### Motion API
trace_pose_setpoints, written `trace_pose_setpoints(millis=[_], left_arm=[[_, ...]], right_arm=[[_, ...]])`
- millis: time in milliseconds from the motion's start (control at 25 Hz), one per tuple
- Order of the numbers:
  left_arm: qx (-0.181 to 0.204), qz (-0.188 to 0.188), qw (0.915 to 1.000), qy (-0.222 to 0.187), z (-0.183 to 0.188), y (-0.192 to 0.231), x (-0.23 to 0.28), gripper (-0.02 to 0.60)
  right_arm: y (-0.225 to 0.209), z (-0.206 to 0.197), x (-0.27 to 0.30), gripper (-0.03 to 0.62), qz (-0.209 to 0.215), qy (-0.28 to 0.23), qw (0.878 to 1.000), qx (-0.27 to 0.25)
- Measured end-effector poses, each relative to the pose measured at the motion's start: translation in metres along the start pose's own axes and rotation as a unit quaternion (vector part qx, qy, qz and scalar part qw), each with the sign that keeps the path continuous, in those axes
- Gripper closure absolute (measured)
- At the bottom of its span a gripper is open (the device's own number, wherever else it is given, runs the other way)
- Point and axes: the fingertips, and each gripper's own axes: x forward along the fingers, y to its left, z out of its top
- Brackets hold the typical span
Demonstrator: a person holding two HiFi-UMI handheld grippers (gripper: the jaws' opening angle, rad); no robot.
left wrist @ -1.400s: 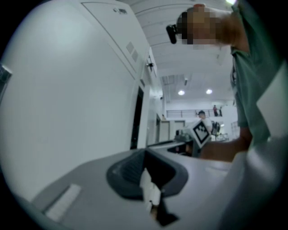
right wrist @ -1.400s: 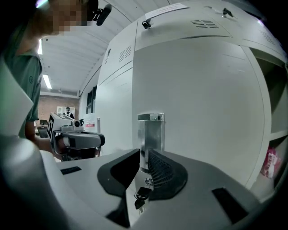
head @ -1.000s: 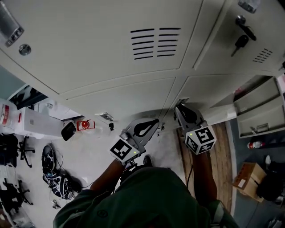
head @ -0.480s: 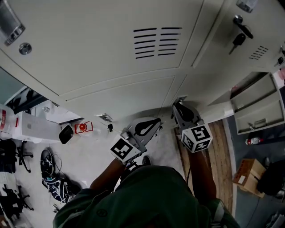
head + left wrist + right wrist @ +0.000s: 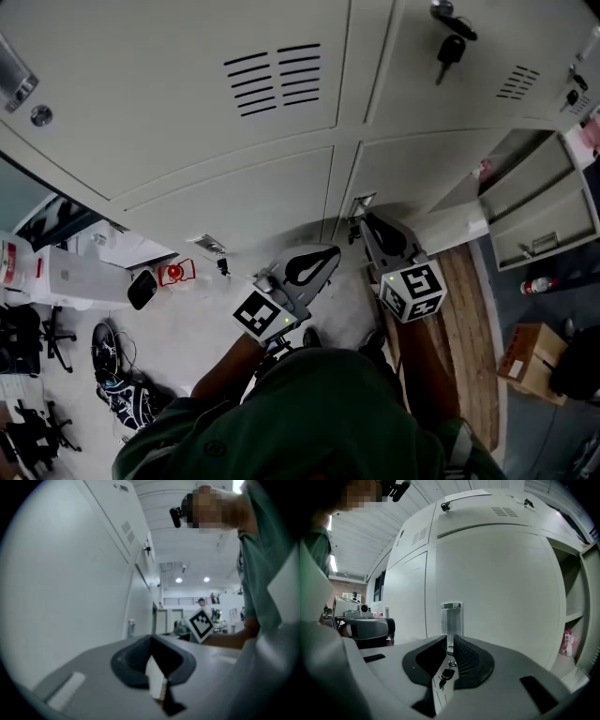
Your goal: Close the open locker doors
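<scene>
A wall of pale grey lockers (image 5: 234, 122) fills the head view. Most doors are closed. At the right one compartment (image 5: 511, 155) stands open, its door (image 5: 548, 220) swung out. My right gripper (image 5: 364, 223) points at a small metal handle (image 5: 361, 202) on a closed lower door. In the right gripper view that handle (image 5: 451, 618) stands straight beyond the tips of the right gripper (image 5: 449, 641), whose jaws are shut to a thin slit; a key (image 5: 446, 673) hangs below. My left gripper (image 5: 328, 255) is shut beside it, near the lockers, holding nothing (image 5: 152, 656).
A key (image 5: 448, 47) hangs in an upper locker. The open locker (image 5: 576, 616) holds a red-and-white packet (image 5: 568, 644). On the floor are a red object (image 5: 173, 273), a dark bag (image 5: 122, 389), a white box (image 5: 56, 272), a cardboard box (image 5: 525, 352) and a bottle (image 5: 536, 284).
The head view has swung, so the lockers slid left and down in the picture. The right gripper edged slightly toward the handle. The left gripper stayed in place.
</scene>
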Motion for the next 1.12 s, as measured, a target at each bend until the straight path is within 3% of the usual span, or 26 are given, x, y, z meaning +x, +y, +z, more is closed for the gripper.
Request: trace_pose_setpoints(millis=[680, 1120], left_arm=[[0.010, -0.033, 0.9993, 0.014, -0.003, -0.060, 0.110, 0.583], [0.011, -0.065, 0.9976, 0.021, -0.014, -0.107, 0.214, 0.583]], right_arm=[[-0.100, -0.003, -0.104, 0.551, -0.026, -0.013, 0.999, 0.021], [-0.207, -0.016, -0.185, 0.551, -0.078, -0.011, 0.996, 0.031]])
